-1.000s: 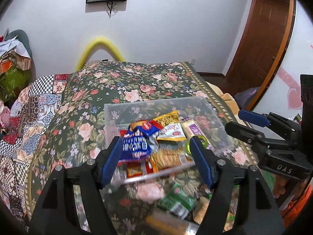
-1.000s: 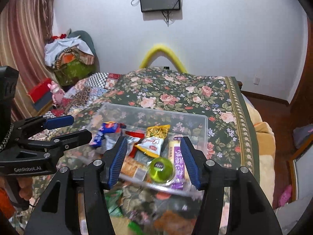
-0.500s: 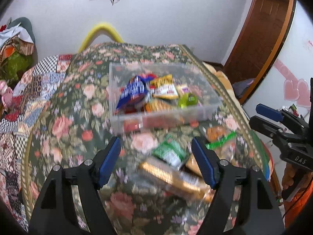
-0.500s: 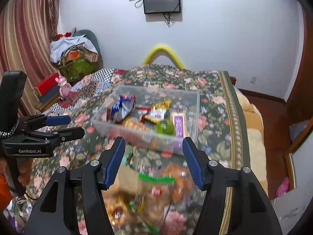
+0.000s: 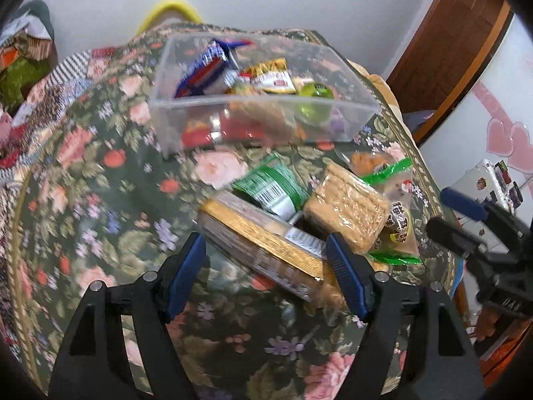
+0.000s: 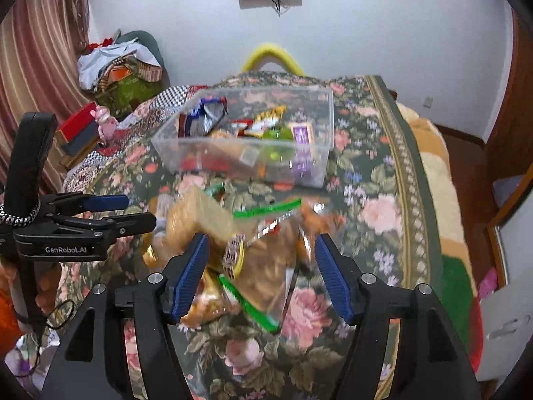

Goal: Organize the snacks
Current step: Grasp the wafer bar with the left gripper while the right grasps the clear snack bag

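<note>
A clear plastic bin [image 5: 166,123] [image 6: 329,116] holding several snack packets sits on the floral bedspread. Nearer lie loose snacks: a long gold-edged cracker pack [image 5: 263,243], a green packet [image 5: 273,190], a tan cracker block [image 5: 346,210] [image 6: 196,216] and a clear bag with green seals [image 5: 393,200] [image 6: 266,260]. My left gripper [image 5: 265,250] [image 6: 140,211] hovers over the gold pack with its jaws opening, and the pack lies between them unpressed. My right gripper [image 6: 261,250] [image 5: 443,211] is over the clear bag, jaws opening, with the bag between them ungripped.
The floral bedspread [image 6: 366,213] drops off at its gold-trimmed right edge. A clothes pile [image 6: 116,66] and a striped curtain stand at the left. A yellow curved bar [image 6: 273,53] is at the bed's far end, and a wooden door [image 5: 443,43] at the right.
Both grippers have drawn back from the bin and dropped toward the loose snacks, so the bin now sits higher in both views. Both pairs of jaws stand wider.
</note>
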`<state>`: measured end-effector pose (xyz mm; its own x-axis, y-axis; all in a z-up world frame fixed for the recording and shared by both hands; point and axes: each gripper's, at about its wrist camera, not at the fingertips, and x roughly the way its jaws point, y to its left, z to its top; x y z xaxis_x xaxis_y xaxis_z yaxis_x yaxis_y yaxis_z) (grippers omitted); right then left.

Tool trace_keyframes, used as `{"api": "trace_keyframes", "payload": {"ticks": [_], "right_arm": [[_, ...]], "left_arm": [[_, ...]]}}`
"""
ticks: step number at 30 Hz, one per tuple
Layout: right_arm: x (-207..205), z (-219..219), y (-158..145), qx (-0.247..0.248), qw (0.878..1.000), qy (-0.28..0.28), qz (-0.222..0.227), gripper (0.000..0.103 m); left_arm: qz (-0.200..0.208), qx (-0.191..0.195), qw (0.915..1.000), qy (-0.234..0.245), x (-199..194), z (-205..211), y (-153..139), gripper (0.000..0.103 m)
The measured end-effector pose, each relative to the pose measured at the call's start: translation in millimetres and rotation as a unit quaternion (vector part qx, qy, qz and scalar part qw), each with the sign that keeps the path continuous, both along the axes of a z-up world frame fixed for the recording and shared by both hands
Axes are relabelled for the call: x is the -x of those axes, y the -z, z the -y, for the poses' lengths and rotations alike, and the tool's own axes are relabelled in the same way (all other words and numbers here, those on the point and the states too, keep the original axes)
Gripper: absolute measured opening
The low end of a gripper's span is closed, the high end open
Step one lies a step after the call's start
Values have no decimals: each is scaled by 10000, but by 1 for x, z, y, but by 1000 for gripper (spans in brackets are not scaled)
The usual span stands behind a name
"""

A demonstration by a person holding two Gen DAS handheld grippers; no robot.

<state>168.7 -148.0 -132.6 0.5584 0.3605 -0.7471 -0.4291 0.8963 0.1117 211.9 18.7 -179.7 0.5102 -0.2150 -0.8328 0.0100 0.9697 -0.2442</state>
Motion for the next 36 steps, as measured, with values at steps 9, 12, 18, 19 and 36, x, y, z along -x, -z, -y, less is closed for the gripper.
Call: {"api": "trace_keyframes", "payload": {"ticks": [9,12,18,19,36], "right_arm": [[1,-4,23,-70,9994,19,-335,63],[0,-6,26,-64,9994,24,-334,63],[-9,-8,36,-109,9988,106,-461,63],[-10,-7,37,-136,9987,134,-476,63],[-9,4,36,-521,9967,206,-588,40]], "left_arm": [[-208,-266,9994,-67,6,-6,21,83],[-410,-377,9984,-113,12,-15,37,83],[-428,-148,9984,-350,18,-27,50,83],[-387,-179,9984,-359,17,-26,50,82],[94,-669,9976,-143,30,-15,37,36]]}}
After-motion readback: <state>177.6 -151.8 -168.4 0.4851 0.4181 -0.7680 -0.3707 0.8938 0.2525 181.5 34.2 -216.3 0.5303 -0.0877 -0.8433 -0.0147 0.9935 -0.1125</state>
